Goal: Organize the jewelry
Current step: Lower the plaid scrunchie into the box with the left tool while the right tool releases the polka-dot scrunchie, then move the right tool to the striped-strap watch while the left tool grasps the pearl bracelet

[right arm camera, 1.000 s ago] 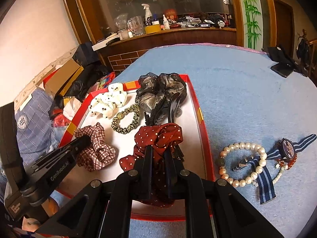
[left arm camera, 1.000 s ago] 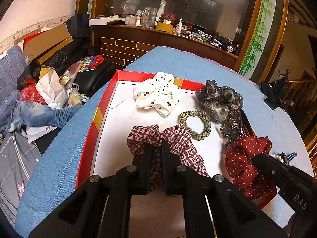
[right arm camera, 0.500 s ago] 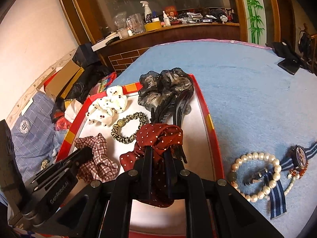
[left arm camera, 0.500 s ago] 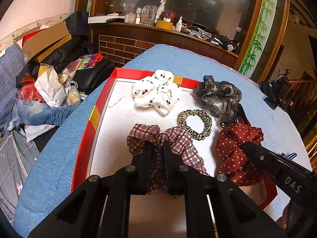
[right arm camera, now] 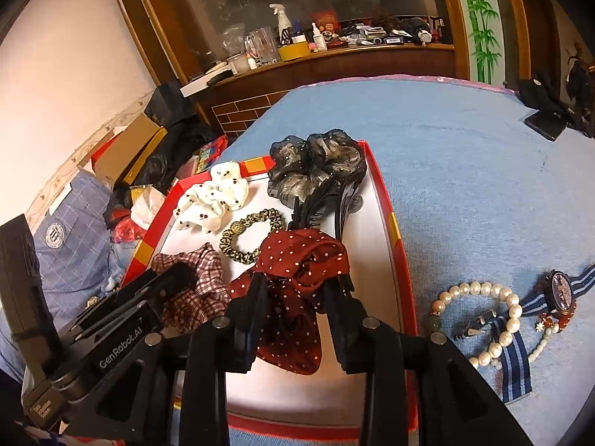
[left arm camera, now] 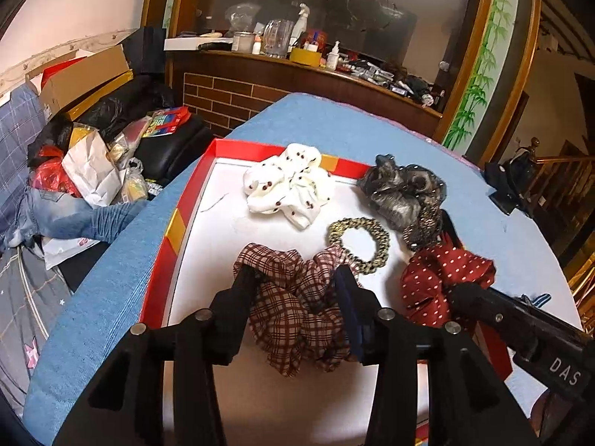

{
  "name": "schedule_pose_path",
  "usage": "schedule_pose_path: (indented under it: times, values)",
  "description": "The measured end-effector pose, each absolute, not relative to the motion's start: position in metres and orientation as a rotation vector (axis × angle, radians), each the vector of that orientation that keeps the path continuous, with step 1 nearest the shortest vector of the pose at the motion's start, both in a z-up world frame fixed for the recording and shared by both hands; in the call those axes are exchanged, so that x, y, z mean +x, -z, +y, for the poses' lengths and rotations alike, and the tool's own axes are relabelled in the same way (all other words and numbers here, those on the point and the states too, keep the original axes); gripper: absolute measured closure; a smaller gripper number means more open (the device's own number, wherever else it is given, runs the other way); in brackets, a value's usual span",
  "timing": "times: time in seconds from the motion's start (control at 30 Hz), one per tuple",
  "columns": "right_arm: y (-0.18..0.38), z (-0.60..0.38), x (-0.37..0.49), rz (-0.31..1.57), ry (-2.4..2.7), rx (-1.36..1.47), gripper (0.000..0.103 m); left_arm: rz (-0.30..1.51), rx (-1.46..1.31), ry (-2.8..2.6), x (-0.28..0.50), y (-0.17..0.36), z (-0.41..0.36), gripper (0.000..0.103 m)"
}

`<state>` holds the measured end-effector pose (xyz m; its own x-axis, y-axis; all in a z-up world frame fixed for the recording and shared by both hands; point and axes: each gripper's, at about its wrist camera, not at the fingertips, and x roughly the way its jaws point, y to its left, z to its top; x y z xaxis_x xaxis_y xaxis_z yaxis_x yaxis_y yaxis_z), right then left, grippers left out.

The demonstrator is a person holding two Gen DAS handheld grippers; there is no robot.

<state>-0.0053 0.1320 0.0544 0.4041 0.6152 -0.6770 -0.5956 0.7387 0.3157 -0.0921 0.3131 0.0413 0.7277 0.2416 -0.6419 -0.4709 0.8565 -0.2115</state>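
Note:
A red-rimmed tray [left arm camera: 174, 230] with a white floor lies on the blue table. Inside it, a plaid scrunchie [left arm camera: 293, 304] rests between the fingers of my left gripper [left arm camera: 295, 278], whose jaws are opening and no longer squeeze it. A dark red dotted scrunchie [right arm camera: 297, 260] lies the same way between the fingers of my right gripper [right arm camera: 297, 286], also opening. Farther back in the tray are a white dotted scrunchie [left arm camera: 286, 186], a leopard hair tie [left arm camera: 359, 239], a grey gauze scrunchie [right arm camera: 316, 167] and black hair clips [right arm camera: 327, 200]. A pearl bracelet [right arm camera: 479, 319] and a striped-strap watch [right arm camera: 561, 290] lie on the table to the tray's right.
A black phone stand [right arm camera: 546, 119] sits at the table's far right. Bags, boxes and clothes [left arm camera: 93, 171] pile up beyond the table's left edge. A wooden counter [left arm camera: 297, 70] with bottles and jars runs along the back.
Both pairs of jaws, earlier shut tight on their scrunchies, have spread apart. The plaid and the red scrunchie have puffed out and lie loose on the tray floor.

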Motion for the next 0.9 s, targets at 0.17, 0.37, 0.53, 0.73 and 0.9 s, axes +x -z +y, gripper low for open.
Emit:
schedule_pose_path:
  times: [0.17, 0.37, 0.53, 0.73, 0.9]
  values:
    - [-0.060, 0.125, -0.010, 0.860, -0.784, 0.043, 0.067, 0.602, -0.378, -0.402, -0.097, -0.049, 0.313, 0.054]
    - [-0.065, 0.116, -0.014, 0.851, -0.792, 0.054, 0.059, 0.597, -0.384, -0.411, -0.098, -0.050, 0.314, 0.054]
    - [-0.072, 0.106, -0.017, 0.841, -0.801, 0.069, 0.059, 0.594, -0.372, -0.413, -0.098, -0.050, 0.314, 0.054]
    - [-0.087, 0.084, -0.018, 0.816, -0.806, 0.101, 0.059, 0.589, -0.367, -0.417, -0.100, -0.051, 0.313, 0.054]
    - [-0.101, 0.050, -0.009, 0.773, -0.767, 0.148, 0.060, 0.587, -0.361, -0.413, -0.102, -0.052, 0.312, 0.054]
